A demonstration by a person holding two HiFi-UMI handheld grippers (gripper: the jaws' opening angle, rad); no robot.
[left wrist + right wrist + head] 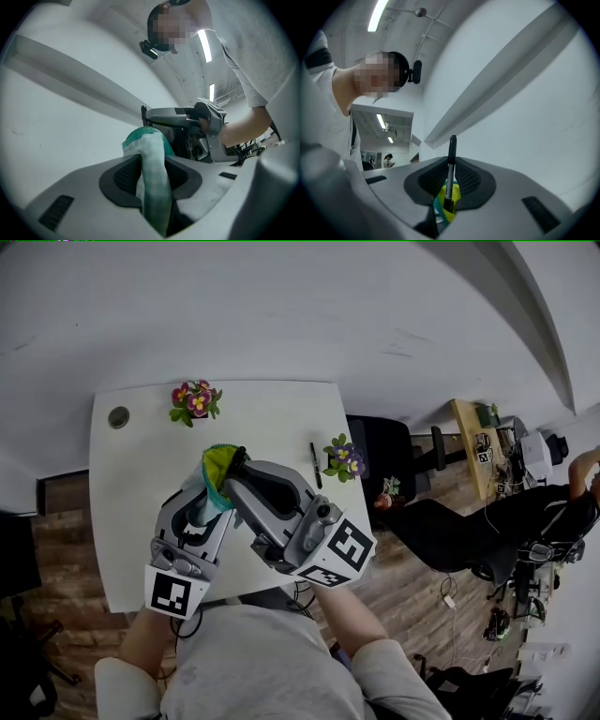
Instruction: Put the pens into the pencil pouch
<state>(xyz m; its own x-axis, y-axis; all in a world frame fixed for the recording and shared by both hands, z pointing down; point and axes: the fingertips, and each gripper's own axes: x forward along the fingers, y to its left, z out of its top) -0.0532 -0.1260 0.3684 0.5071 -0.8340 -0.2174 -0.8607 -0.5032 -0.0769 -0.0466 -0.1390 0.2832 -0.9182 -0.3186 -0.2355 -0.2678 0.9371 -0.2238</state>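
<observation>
- Teal fabric of the pencil pouch [149, 154] is pinched between the jaws of the left gripper [152, 176], and the rest is bunched just past the tips. Only a thin fold looks clamped, so the pouch could be dropped if that grip slackens at all.
- 1 pen [451, 161] is held upright in the right gripper [450, 180], with the jaws closed on its barrel. The top end sticks out past the tips, and the lower end is down by the pouch's yellow lining, right under the jaws.
- Biggest worry: if the pen is let go before it's properly inside the mouth, it'd probably slide off the fabric and be lost to the table [262, 418] below both grippers.
- The pouch mouth looks squashed rather than held wide, so the pen could get snagged on the lining or the zip edge.
- Both tools are crowded tip to tip. 1 bump and the fold could be knocked loose, or the pen twisted in the pads.
- A second pen [316, 465] is left on the table beyond the right gripper's tips. If the pouch gets tilted while that's fetched, the 1st could slip back out.
</observation>
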